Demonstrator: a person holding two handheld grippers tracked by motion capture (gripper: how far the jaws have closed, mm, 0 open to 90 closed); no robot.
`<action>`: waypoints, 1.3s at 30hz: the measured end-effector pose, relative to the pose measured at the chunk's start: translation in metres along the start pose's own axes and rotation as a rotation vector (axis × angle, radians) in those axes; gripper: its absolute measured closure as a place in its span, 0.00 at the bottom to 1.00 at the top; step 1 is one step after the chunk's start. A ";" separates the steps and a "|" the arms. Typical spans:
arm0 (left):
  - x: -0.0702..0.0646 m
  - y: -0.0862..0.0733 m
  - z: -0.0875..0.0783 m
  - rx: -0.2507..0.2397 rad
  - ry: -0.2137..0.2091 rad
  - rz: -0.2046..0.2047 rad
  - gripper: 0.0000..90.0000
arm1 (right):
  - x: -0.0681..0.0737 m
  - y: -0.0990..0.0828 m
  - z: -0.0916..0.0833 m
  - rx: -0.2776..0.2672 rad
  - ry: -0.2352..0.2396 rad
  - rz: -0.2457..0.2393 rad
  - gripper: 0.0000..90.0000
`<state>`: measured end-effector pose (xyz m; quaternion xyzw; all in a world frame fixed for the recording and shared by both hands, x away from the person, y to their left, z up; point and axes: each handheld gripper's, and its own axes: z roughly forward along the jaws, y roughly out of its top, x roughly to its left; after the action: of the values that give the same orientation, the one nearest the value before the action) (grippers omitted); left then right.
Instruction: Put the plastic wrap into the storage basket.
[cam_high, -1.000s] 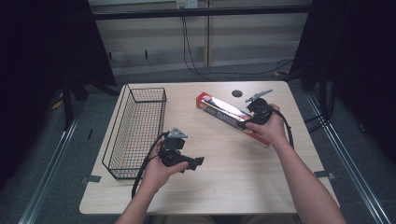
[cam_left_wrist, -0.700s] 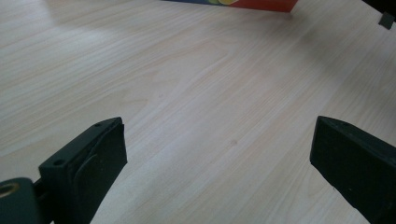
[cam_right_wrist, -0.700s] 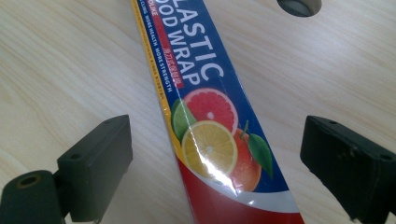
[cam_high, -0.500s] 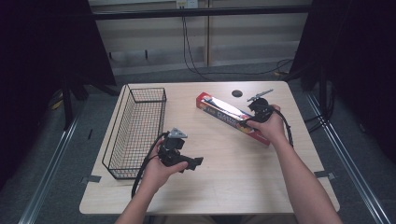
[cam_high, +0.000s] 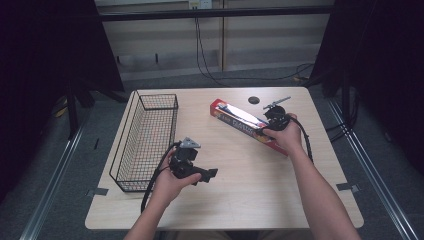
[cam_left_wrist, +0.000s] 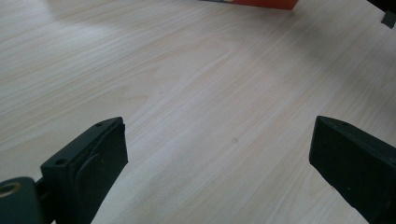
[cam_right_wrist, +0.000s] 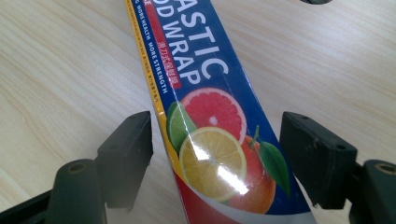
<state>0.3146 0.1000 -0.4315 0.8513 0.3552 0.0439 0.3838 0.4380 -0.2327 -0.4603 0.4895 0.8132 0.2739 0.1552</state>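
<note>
A long red and blue plastic wrap box (cam_high: 239, 121) lies slantwise on the right half of the wooden table (cam_high: 240, 190). My right gripper (cam_high: 270, 128) is lowered over its near end. In the right gripper view the box (cam_right_wrist: 210, 135) runs between the two black jaws. The jaws have just been closing, and a thin gap still shows on each side of the box. My left gripper (cam_high: 208, 175) is held low over the table beside the basket, pointing right. Its jaws (cam_left_wrist: 217, 154) stand wide open over bare wood with nothing between them.
A black wire basket (cam_high: 145, 135) stands along the table's left side, right next to my left hand. A small black round disc (cam_high: 254, 100) lies near the far edge behind the box. Cables trail from both grippers.
My right hand has sunk a little onto the near end of the box, bringing the jaws down around it. The left hand and the box have stayed put.
</note>
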 end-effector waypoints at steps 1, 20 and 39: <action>0.000 0.000 0.001 0.003 0.000 0.000 0.05 | 0.000 0.000 0.001 0.003 -0.004 -0.003 0.31; 0.000 -0.002 0.006 0.027 -0.003 0.007 0.05 | 0.001 -0.002 0.007 0.026 -0.009 -0.076 0.33; 0.001 -0.003 0.006 0.042 -0.006 0.001 0.06 | 0.007 0.010 0.006 0.100 0.024 -0.086 0.47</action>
<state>0.3154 0.0981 -0.4378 0.8594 0.3544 0.0343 0.3670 0.4444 -0.2213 -0.4591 0.4579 0.8479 0.2320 0.1324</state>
